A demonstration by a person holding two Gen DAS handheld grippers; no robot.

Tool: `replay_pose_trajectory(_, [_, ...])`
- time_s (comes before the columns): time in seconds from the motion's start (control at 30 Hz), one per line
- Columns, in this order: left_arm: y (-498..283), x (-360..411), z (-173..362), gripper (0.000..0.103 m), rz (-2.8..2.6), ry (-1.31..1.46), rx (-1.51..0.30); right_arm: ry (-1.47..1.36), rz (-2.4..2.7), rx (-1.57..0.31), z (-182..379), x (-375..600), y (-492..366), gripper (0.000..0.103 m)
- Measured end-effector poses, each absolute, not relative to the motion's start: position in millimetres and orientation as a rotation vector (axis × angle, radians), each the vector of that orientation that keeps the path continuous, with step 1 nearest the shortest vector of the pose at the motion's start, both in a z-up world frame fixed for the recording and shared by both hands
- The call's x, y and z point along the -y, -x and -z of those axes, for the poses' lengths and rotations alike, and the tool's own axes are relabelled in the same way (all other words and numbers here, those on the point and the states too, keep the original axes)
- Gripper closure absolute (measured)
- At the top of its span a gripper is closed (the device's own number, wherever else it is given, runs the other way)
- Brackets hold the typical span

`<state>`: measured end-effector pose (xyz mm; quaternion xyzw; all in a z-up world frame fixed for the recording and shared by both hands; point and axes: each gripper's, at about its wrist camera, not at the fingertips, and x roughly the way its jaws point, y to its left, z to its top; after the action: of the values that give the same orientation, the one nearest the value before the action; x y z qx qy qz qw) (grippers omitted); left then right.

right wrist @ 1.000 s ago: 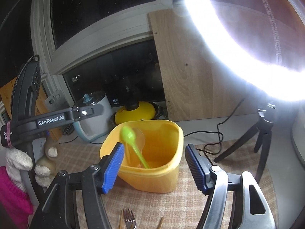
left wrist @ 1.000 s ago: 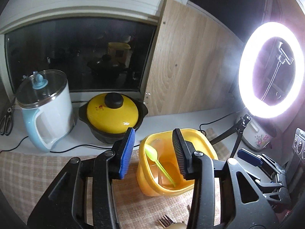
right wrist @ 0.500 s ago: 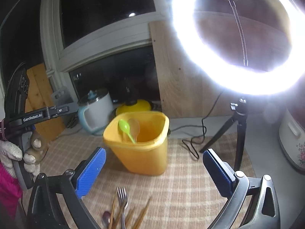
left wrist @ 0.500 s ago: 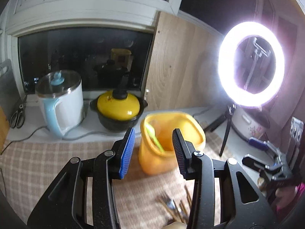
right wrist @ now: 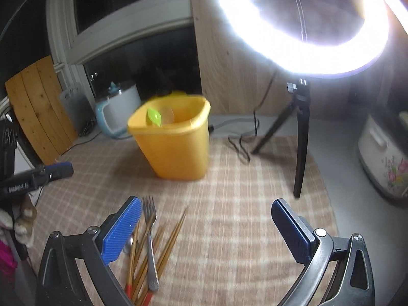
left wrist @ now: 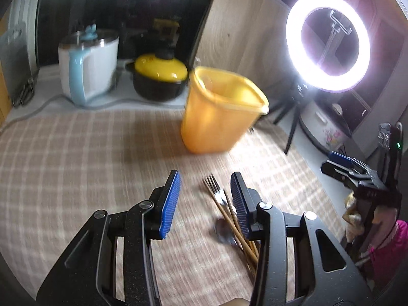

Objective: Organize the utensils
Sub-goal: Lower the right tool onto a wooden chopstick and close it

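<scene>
both grippers have pulled back from the yellow bin (right wrist: 173, 145), which now sits farther off at 12 o'clock on the checked cloth (right wrist: 242, 216). left gripper (left wrist: 205, 201) hangs with jaws spread and empty, the loose utensils at its 3 o'clock side. right gripper (right wrist: 206, 227) is spread wider (also empty). a steel fork (right wrist: 150, 232) lies among thin bamboo chopsticks (right wrist: 168, 244), red-tipped at the near end, just beside the right gripper's left pad. a green spoon (right wrist: 153, 117) stands in the bin.
</scene>
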<state>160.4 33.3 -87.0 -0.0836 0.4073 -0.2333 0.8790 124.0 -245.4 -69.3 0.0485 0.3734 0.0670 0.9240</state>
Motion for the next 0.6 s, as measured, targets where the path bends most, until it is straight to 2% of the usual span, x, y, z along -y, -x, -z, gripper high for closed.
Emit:
replay_pose_trajectory(0.1, [-147, -29, 98, 0.062, 0.514, 0.183, -0.882, -0.170, -0.149, -0.823, 80, 252, -120, 0.001])
replay_pose_trajectory(0.37, [-125, -11, 128, 0.062, 0.524, 0.246, -0.992, -0.279, -0.215, -0.993, 120, 251, -132, 0.025])
replay_pose_trajectory(0.47, [-118, 1, 137, 0.062, 0.510, 0.267, -1.020, -0.298, -0.255, -1.067, 139, 247, -143, 0.038])
replay_pose_trajectory(0.53, [-115, 9, 143, 0.063, 0.491, 0.292, -1.043, -0.321, -0.295, -1.110, 151, 245, -150, 0.052])
replay_pose_trajectory(0.6, [-114, 17, 149, 0.066, 0.490, 0.310, -1.061, -0.351, -0.330, -1.163, 162, 244, -153, 0.060])
